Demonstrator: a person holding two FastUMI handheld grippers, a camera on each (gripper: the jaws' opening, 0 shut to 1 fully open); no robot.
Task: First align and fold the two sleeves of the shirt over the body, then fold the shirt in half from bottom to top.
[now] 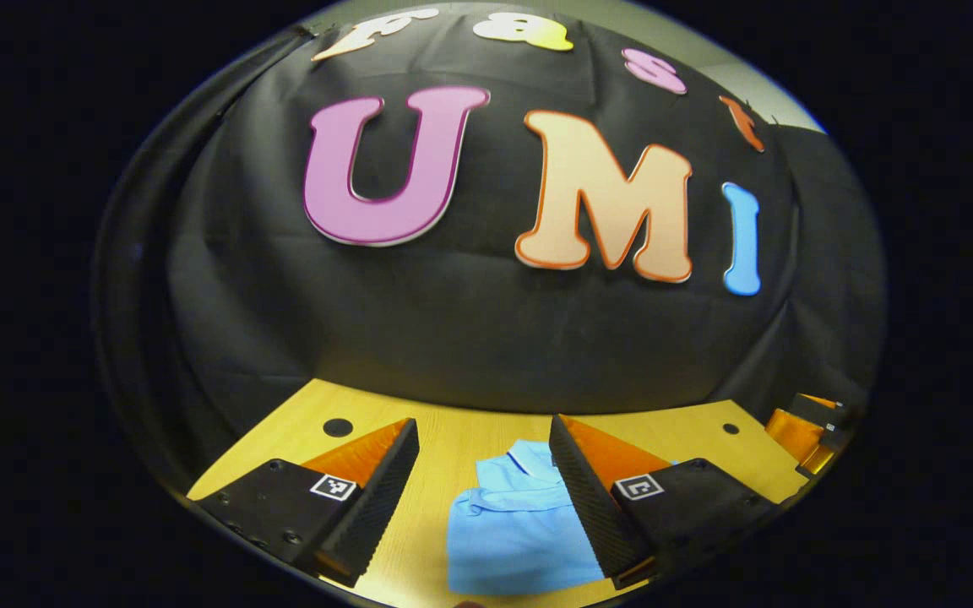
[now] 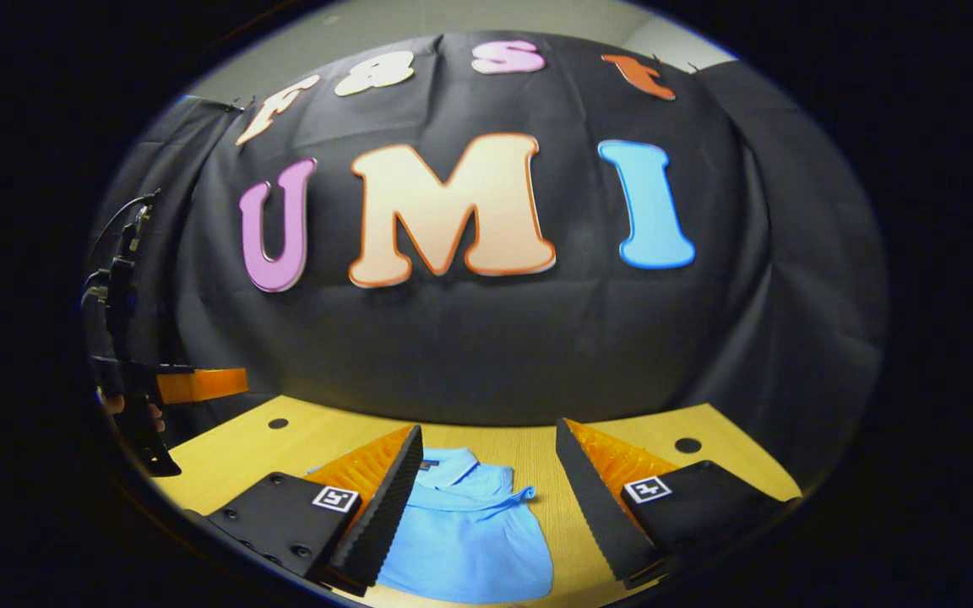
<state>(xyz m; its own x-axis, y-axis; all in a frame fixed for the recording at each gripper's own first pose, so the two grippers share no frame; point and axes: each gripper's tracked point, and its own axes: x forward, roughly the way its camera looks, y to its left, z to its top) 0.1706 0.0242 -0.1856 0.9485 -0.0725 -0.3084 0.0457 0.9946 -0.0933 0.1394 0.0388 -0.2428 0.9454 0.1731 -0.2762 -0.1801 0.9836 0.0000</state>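
A light blue, soft-knit polo shirt [image 1: 520, 528] lies flat on the yellow wooden tabletop [image 1: 470, 431], collar toward the far black cloth wall. It already looks compact, sleeves seemingly tucked in over the body, though you cannot be certain from here. Expect it to be light, limp and easily wrinkled; take hold of the near hem corners, pinching through all the layers. Your left gripper [image 1: 484, 498] hangs above the near tabletop with its fingers spread wide, holding nothing, the shirt between and beyond them. Your right gripper [image 2: 489, 502] hovers likewise, fingers wide apart and empty, aimed level toward the wall, the shirt [image 2: 470, 540] just past its fingers.
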